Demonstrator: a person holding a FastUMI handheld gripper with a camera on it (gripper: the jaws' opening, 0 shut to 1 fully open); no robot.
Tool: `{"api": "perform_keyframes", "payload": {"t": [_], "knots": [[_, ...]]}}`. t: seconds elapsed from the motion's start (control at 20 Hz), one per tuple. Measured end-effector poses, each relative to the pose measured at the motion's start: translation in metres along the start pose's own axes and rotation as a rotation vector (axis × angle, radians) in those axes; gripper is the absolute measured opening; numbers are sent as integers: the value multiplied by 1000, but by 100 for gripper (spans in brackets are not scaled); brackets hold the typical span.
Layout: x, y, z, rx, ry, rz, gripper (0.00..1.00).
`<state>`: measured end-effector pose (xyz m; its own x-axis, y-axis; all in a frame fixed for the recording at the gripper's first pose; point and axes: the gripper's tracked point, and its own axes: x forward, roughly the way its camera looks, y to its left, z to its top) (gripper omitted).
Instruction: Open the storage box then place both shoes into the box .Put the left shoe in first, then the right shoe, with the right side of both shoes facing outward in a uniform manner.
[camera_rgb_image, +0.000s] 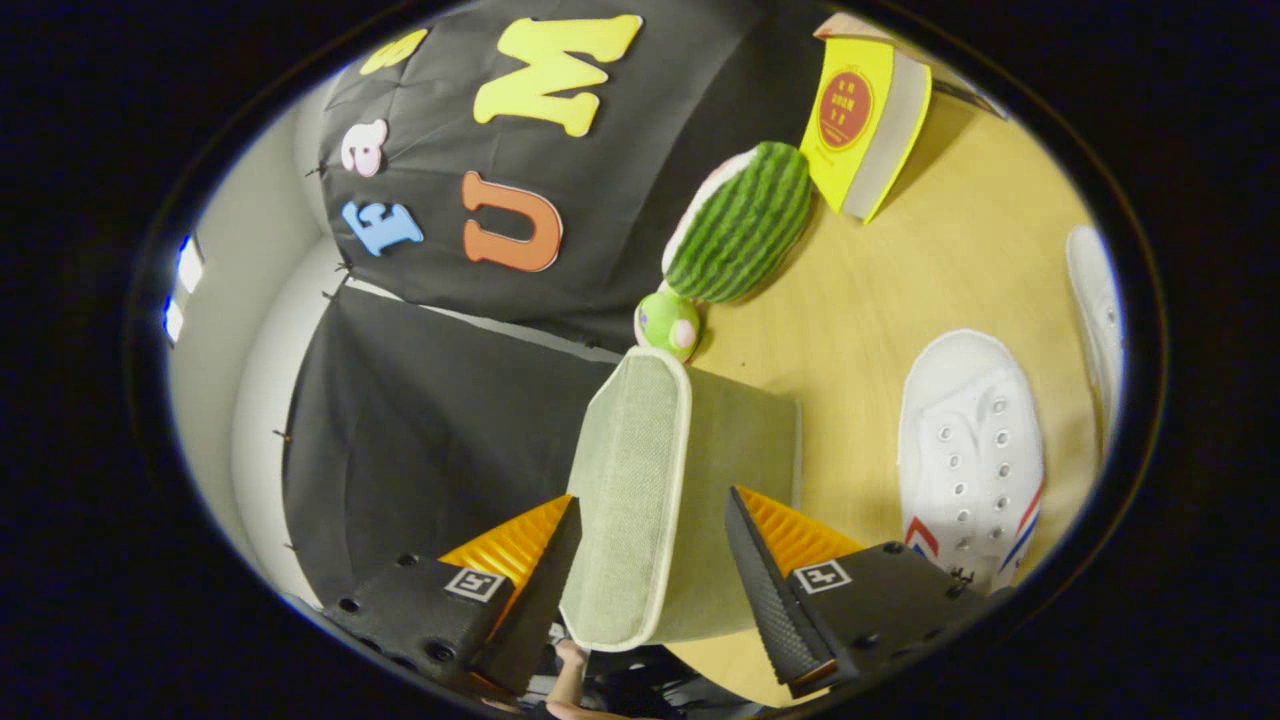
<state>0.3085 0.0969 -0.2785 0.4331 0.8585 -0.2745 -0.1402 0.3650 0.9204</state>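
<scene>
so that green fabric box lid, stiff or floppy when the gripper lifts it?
The lid lies between the gripper fingers, which look open around it. It looks fairly stiff: flat panel, straight piped edge, no sag. The woven cloth probably grips well. Likely light for its size.

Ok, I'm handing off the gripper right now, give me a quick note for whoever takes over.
Gripper: fingers open, straddling the storage box lid; neither finger clearly presses it.
Box: lid looks raised on edge; whether it is fully open is unclear.
Shoes: one white shoe on the table beside the box, the other beyond it.
Done: no shoe boxed.
Left: finish opening, load left shoe, then right, right sides outward.
</scene>
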Motion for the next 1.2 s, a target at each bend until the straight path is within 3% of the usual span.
{"api": "perform_keyframes", "payload": {"t": [0.5, 0.8, 0.95, 1.1, 1.2], "knots": [[34, 6, -16, 159, 145, 192, 62], [29, 13, -16, 119, 147, 232, 29], [24, 24, -12, 102, 124, 263, 18], [23, 28, -9, 54, 100, 206, 5], [20, 42, -8, 39, 85, 206, 5]]}}
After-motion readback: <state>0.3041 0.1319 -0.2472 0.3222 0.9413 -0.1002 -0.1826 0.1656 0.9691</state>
